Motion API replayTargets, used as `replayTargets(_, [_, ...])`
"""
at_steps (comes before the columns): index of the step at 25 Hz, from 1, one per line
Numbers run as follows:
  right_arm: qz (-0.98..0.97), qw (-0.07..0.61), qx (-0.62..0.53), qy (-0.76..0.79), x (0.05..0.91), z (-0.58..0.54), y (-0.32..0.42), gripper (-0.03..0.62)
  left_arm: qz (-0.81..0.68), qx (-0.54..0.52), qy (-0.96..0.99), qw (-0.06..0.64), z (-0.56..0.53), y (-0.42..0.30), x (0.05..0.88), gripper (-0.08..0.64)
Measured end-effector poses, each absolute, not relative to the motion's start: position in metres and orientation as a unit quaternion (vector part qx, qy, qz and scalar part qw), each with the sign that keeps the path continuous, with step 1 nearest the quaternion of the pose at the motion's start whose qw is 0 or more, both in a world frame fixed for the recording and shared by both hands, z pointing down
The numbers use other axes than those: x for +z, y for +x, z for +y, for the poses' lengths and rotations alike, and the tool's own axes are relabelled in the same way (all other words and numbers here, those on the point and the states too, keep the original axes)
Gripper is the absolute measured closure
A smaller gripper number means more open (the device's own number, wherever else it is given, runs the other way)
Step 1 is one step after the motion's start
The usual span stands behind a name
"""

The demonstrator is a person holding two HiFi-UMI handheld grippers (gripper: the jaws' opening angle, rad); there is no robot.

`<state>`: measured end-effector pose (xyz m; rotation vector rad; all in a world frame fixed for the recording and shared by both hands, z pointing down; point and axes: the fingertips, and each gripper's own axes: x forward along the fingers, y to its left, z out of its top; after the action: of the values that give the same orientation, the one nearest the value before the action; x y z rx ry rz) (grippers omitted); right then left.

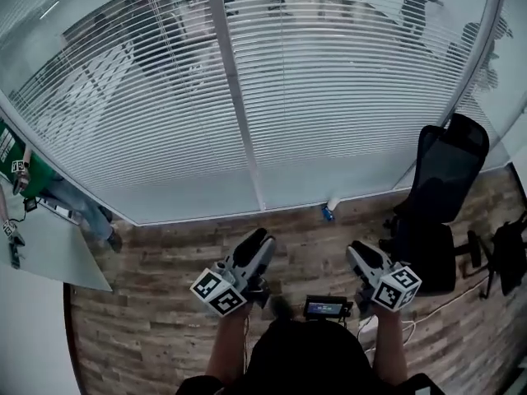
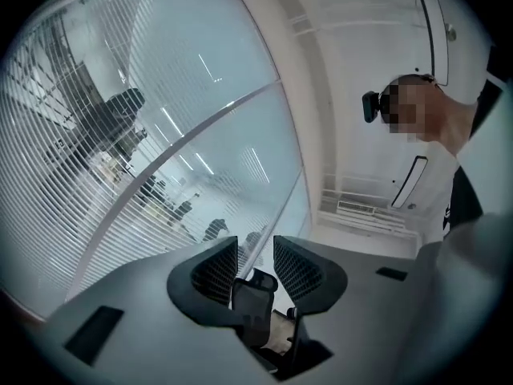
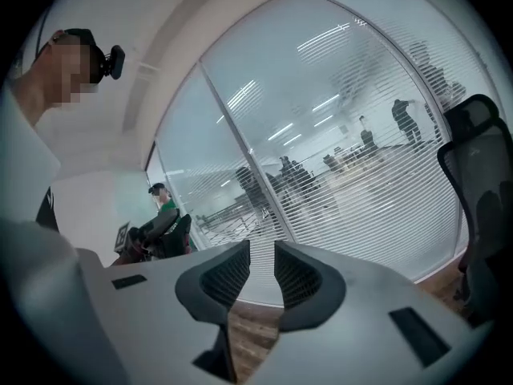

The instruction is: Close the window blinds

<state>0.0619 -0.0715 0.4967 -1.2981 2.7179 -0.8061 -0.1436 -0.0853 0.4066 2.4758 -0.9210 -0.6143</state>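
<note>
White slatted window blinds [image 1: 346, 97] cover the curved glass wall ahead; figures behind the glass show through the slats. Both grippers are held low over the wood floor, well back from the blinds and touching nothing. My left gripper [image 1: 262, 239] points towards the glass and is open, its jaws [image 2: 256, 251] apart with only a distant black chair seen between them. My right gripper [image 1: 356, 249] is open too, and only blinds and floor show through the gap [image 3: 262, 255]. No cord or wand of the blinds can be made out.
A black office chair [image 1: 440, 196] stands at the right by the glass. A small bottle [image 1: 329, 208] lies on the floor at the foot of the window. A white table [image 1: 41, 249] and a person in green [image 1: 25, 167] are at the left. A vertical frame post [image 1: 235, 97] divides the panes.
</note>
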Motion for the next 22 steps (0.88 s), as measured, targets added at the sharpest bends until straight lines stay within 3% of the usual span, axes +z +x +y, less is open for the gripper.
replayTargets(12, [0.867,0.025,-0.267,-0.421,0.496,-0.133,0.047,0.514,-0.313,-0.190,0.900,0.238,-0.144,-0.145,0.420,0.426])
replayTargets(22, [0.898,0.049,-0.265,-0.347,0.494,-0.249,0.045,0.514,-0.387,-0.160,0.881,0.221,-0.229,-0.136,0.419,0.426])
